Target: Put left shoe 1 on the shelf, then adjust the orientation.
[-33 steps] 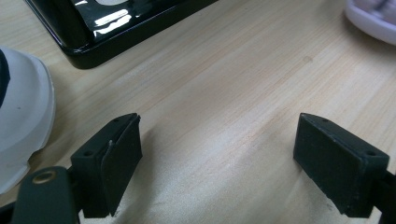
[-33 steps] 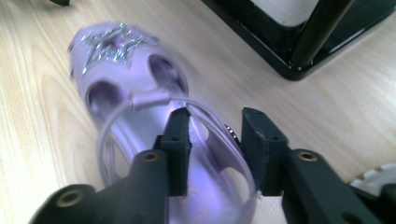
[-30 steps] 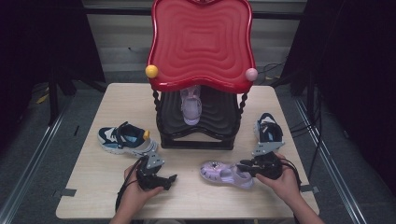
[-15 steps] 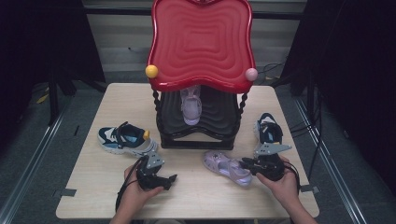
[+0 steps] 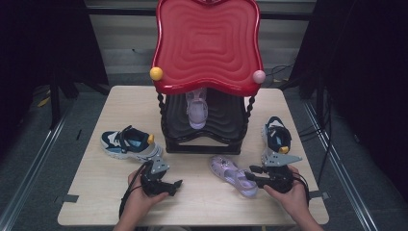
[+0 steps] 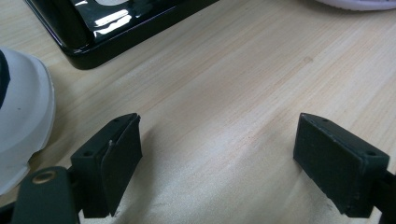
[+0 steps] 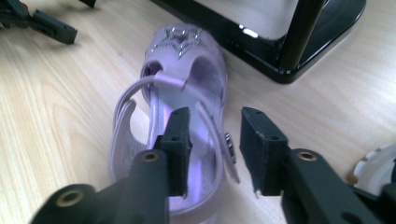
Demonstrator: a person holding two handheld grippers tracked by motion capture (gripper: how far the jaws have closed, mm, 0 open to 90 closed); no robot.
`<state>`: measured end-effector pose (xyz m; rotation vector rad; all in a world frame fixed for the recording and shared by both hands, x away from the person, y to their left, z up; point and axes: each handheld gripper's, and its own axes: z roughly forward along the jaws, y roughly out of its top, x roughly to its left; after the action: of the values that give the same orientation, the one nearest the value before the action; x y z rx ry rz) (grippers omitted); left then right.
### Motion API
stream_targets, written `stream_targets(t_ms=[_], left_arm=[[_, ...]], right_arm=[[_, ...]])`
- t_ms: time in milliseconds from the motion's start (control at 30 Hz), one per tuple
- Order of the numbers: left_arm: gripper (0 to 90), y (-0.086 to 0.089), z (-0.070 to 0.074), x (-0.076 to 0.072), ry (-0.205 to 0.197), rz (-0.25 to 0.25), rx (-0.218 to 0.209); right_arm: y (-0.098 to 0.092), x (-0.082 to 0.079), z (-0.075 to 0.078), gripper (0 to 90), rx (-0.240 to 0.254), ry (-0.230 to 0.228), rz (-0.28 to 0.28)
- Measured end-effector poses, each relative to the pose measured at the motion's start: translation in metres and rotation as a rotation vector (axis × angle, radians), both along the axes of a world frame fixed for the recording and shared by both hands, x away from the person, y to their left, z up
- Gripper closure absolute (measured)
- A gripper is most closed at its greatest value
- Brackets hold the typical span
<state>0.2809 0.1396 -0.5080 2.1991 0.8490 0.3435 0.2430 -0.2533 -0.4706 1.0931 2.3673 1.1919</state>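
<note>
Since a second ago the lilac jelly sandal with a glittery star on its toe (image 5: 234, 175) has been dragged and swung on the pale wooden surface (image 5: 96, 192): it lay crosswise between the two hands, and now it lies aslant, toe toward the black base of the red-roofed, black-shelved shoe rack (image 5: 207, 53), heel at the right gripper (image 5: 253, 175). That gripper's jaws have just been opening; in the right gripper view they stand partly apart, astride the sandal's outer side wall and buckle strap near the heel (image 7: 219, 154), the pads no longer pressing.

The left gripper (image 5: 174, 184) rests on the surface with its jaws wide apart and empty.

I judge the sandal light and rubbery-soft, its straps floppy and its glossy plastic somewhat slippery; the firmer heel wall or sole edge looks the best place to pinch, not the thin strap.

On the rack's shelf a matching lilac sandal (image 5: 196, 107) stands, toe toward the person, with free room beside it. A blue-and-white trainer (image 5: 129, 143) lies left of the rack, a dark blue trainer (image 5: 277, 136) right of it, both off the shelves.
</note>
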Motion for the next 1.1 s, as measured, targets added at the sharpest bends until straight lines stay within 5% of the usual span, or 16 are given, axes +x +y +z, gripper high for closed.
stream_targets(t_ms=[167,367,567,733,1100], left_arm=[[14.8,0.0,0.0,0.0,0.0,0.002,0.002],[14.8,0.0,0.0,0.0,0.001,0.001,0.001],[14.8,0.0,0.0,0.0,0.004,0.005,-0.002],[14.8,0.0,0.0,0.0,0.0,0.001,0.001],[14.8,0.0,0.0,0.0,0.004,0.003,-0.003]], right_arm=[[0.002,0.005,0.003,44.1,-0.008,0.003,-0.017],[0.003,0.007,0.0,32.0,0.043,0.001,-0.013],[0.001,0.004,-0.004,53.2,0.098,-0.035,0.03],[-0.001,0.001,-0.008,56.7,0.148,-0.049,0.07],[-0.002,-0.005,-0.008,59.1,0.114,-0.082,0.078]])
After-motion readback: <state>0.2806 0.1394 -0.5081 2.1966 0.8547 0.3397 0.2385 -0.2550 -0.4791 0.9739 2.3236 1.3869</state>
